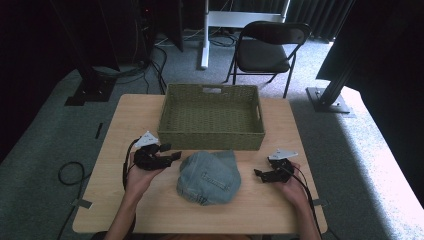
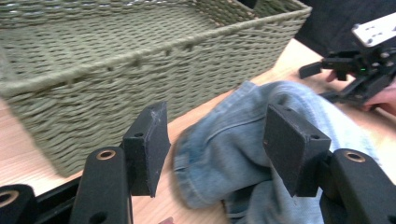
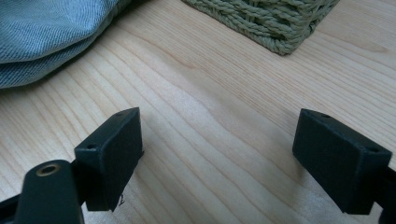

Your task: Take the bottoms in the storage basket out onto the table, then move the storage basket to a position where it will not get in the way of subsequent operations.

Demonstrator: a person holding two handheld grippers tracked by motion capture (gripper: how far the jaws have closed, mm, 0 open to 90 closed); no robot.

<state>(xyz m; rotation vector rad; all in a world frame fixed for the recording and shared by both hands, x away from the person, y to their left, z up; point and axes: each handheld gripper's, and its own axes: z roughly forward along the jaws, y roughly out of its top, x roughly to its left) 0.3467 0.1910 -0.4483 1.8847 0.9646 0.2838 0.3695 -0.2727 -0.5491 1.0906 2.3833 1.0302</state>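
Jeans [image 1: 209,177], folded into a rounded denim bundle, lie on the near middle of the worktop [image 1: 125,120], just in front of the basket [image 1: 211,117] and touching or almost touching its near wall. No brand, label or writing can be read on anything. Room: grey carpet [image 1: 50,130] around the worktop, dark curtains behind, a black folding chair [image 1: 267,47] beyond the far edge, a white stand leg to its left, cables on the floor at far left, black frame feet on both sides. Pale wood with clear grain makes up the worktop. Woven and olive-green, the basket is rectangular with a handle slot in its far wall. Left claw [image 2: 212,147] stands wide, its jaws either side of the denim's left edge, gripping nothing. Right claw [image 3: 233,156] is also wide, over bare wood right of the jeans.
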